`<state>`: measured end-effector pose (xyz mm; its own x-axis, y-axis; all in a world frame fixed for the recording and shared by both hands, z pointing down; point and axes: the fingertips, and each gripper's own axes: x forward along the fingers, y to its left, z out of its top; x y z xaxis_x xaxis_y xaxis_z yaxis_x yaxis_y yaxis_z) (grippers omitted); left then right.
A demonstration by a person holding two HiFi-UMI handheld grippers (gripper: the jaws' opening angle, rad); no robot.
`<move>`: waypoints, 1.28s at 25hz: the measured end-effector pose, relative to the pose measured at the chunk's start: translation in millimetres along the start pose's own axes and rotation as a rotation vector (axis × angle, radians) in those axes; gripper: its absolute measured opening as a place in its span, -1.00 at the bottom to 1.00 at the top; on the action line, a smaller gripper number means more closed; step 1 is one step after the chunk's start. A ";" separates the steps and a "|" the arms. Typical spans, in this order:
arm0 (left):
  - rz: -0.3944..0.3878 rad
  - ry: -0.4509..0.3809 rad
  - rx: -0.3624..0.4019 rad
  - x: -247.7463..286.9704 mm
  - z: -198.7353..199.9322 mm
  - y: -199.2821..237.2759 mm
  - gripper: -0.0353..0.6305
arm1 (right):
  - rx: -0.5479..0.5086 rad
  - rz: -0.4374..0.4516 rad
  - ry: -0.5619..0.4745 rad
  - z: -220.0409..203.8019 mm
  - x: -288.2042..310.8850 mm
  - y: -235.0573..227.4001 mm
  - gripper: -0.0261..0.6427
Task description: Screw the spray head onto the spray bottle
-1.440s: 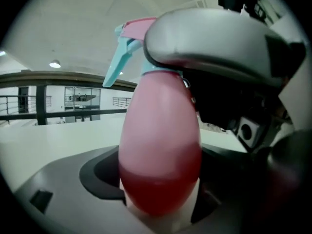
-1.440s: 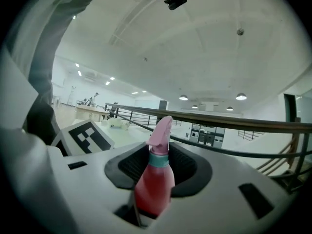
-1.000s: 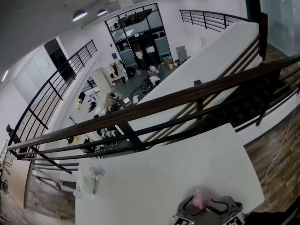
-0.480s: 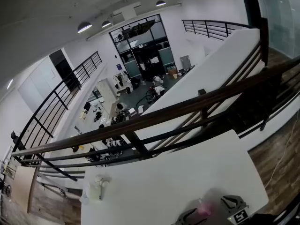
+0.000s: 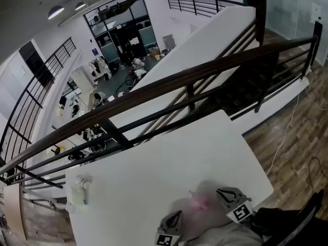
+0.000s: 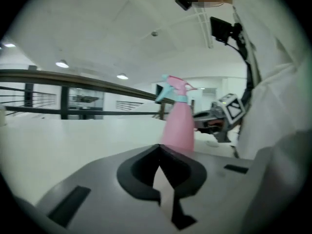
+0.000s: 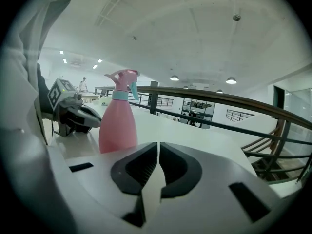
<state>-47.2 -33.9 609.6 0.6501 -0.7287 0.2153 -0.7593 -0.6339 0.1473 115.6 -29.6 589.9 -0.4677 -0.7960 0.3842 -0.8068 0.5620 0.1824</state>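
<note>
The only print in view is the black-and-white square markers on the cubes of the two grippers; in both gripper views the bottle's body shows as plain pink. The spray bottle (image 5: 199, 203) stands upright on the white table (image 5: 169, 163) near its near edge, between the two grippers and apart from both. Its pink spray head (image 7: 122, 79) sits on top above a teal collar. The body is opaque, so I cannot tell what is in it. The left hand-held gripper (image 5: 173, 220) lies low on the table with its jaws pressed together and nothing between them; in its own view the bottle rises just beyond the jaws, slightly to the right. The right hand-held gripper (image 5: 225, 195) has its jaws drawn together to a thin slit, also with nothing between them, and its view shows the bottle ahead and to the left. At the table's far left corner lies a pale, bottle-like thing (image 5: 79, 191), too small to make out. A dark railing (image 5: 169, 86) runs behind the table, with a hall below.
</note>
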 end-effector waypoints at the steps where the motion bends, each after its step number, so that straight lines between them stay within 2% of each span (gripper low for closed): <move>1: 0.022 0.005 0.013 -1.8 -1.0 5.9 -0.88 | 0.006 0.001 -0.001 -1.9 5.7 -2.3 -0.92; 5: 0.153 0.027 0.097 -8.1 3.2 32.9 -0.88 | -0.012 0.008 -0.053 8.4 13.9 12.4 -0.93; 7: 0.167 0.030 0.096 -9.6 8.1 33.0 -0.88 | -0.019 0.001 -0.082 11.7 7.6 24.1 -0.93; 11: 0.155 0.029 0.059 -10.6 12.7 34.2 -0.88 | 0.008 -0.004 -0.100 31.3 5.2 28.7 -0.93; 15: 0.104 0.015 0.071 -9.1 15.3 23.6 -0.88 | 0.036 -0.014 -0.133 36.4 9.2 30.6 -0.93; 24: 0.073 0.020 0.031 0.8 15.7 14.4 -0.88 | 0.012 0.006 -0.128 41.2 14.8 35.2 -0.93; 32: 0.045 0.029 0.034 7.6 17.6 13.8 -0.88 | 0.005 0.019 -0.120 44.2 24.0 38.7 -0.94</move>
<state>-52.2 -52.8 596.3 0.6136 -0.7494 0.2486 -0.7862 -0.6093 0.1037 57.2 -36.9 566.2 -0.5226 -0.8066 0.2762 -0.7989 0.5764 0.1717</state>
